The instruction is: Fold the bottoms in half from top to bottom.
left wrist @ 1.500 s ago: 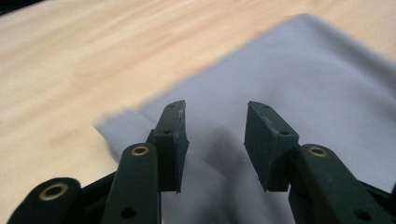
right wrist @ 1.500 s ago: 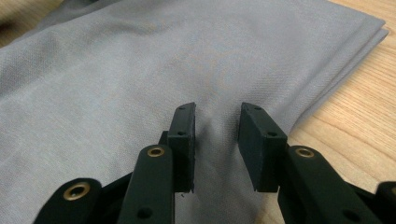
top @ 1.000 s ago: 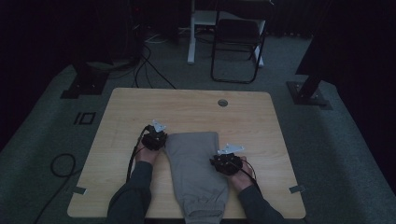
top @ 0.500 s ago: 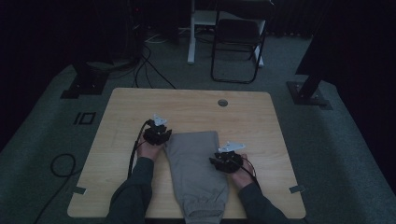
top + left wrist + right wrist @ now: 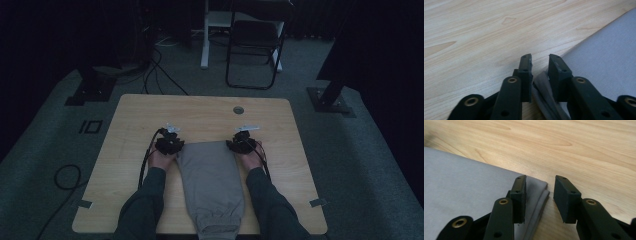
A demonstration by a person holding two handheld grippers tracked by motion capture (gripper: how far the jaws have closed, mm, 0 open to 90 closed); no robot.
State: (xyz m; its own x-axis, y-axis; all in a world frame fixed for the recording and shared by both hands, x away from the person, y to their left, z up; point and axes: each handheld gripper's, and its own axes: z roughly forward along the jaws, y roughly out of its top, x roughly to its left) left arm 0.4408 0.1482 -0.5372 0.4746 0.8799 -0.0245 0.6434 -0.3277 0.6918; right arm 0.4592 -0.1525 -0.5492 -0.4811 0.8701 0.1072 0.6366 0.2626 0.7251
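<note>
Table (image 5: 210,112): both tongs part-open at cloth (image 5: 212,175) corners.

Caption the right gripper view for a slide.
Right gripper open over the folded grey garment's layered corner on the wooden table.

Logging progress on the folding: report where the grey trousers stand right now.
Done: the grey trousers lie folded lengthwise on the table, layered edges stacked, cuffs at the near edge. In hand: the left tool and right tool sit at the two far corners, jaws apart around the fabric edge, the left having just narrowed, neither pinching. Left, probably: gripping both corners and folding the far end toward the cuffs.
</note>
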